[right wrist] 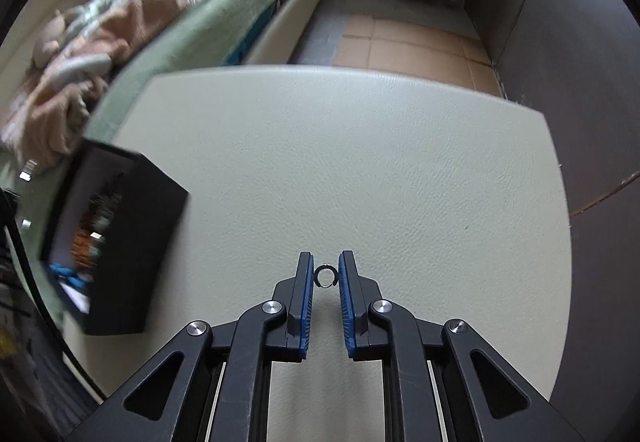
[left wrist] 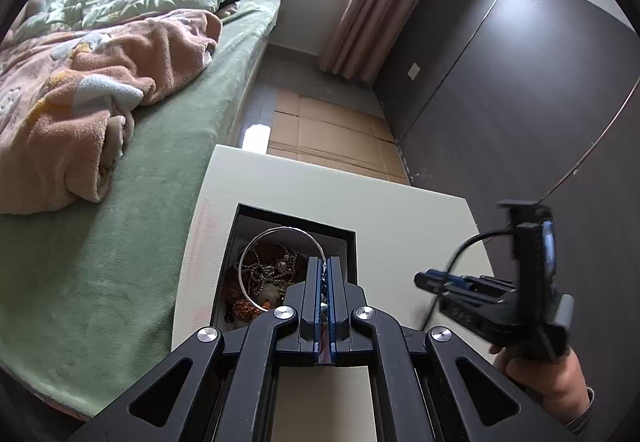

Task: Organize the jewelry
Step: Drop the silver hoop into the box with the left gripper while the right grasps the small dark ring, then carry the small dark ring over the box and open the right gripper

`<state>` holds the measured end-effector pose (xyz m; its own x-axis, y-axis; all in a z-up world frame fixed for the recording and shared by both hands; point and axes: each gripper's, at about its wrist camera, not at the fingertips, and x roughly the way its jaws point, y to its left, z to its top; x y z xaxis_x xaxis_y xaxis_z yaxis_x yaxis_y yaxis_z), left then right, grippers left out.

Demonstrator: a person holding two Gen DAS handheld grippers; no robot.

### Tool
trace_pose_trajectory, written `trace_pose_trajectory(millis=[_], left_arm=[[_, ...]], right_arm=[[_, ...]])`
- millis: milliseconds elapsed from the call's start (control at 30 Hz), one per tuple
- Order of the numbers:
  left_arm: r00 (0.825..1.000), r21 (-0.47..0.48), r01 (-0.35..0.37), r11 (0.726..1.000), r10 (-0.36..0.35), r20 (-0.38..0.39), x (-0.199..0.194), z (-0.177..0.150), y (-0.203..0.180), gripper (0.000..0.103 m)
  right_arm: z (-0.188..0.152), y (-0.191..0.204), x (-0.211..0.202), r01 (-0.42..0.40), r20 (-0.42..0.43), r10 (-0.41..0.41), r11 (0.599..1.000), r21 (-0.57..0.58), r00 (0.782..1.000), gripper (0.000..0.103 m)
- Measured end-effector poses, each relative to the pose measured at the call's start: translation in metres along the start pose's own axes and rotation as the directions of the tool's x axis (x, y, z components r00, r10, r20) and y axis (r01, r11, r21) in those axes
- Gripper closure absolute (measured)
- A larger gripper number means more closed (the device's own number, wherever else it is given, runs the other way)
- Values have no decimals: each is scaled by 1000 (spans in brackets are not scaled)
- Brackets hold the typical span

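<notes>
— What have I got on the left side?

— My left gripper [left wrist: 325, 274] has its fingers pressed together on a thin silver bangle [left wrist: 280, 266], pinching its rim over the open black box [left wrist: 294, 226]. The bangle's loop hangs above a heap of chains and beads [left wrist: 264, 278] lying inside that box. The box sits on the pale bench [left wrist: 400, 210], toward the side nearest the bed [left wrist: 168, 178].

— And the right?

— My right gripper [right wrist: 325, 276] has its fingers parted, blue pads [right wrist: 306, 302] facing each other. A small dark ring [right wrist: 326, 276] lies between the tips, with a break in its band. I cannot tell whether the pads touch it; it looks to be lying on the bench [right wrist: 360, 162], with a slight gap on either side.

— Where is the box from that view?

— Off to the left on the bench, the black box [right wrist: 132, 242] blurred, its contents only smears of orange and blue. From the left camera I see the right gripper [left wrist: 492, 290] held in a hand [left wrist: 548, 382] above the bench, well apart from the box
</notes>
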<state>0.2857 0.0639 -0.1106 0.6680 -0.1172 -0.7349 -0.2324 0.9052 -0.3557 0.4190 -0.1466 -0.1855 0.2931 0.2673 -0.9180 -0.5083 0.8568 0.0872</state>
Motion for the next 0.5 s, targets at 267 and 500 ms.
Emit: trace_pose_trajectory(millis=[267,500], left_arm=[[994,-101,56,993,-65,-83,7,1,17,99],[997,-137,70,988,-74,-25,-12,-2,29,34]], right_arm=[[1,11,-53,-178,135,172,983,40,976,89],[3,49,-68,-277,144,278,961,-27,950,89]])
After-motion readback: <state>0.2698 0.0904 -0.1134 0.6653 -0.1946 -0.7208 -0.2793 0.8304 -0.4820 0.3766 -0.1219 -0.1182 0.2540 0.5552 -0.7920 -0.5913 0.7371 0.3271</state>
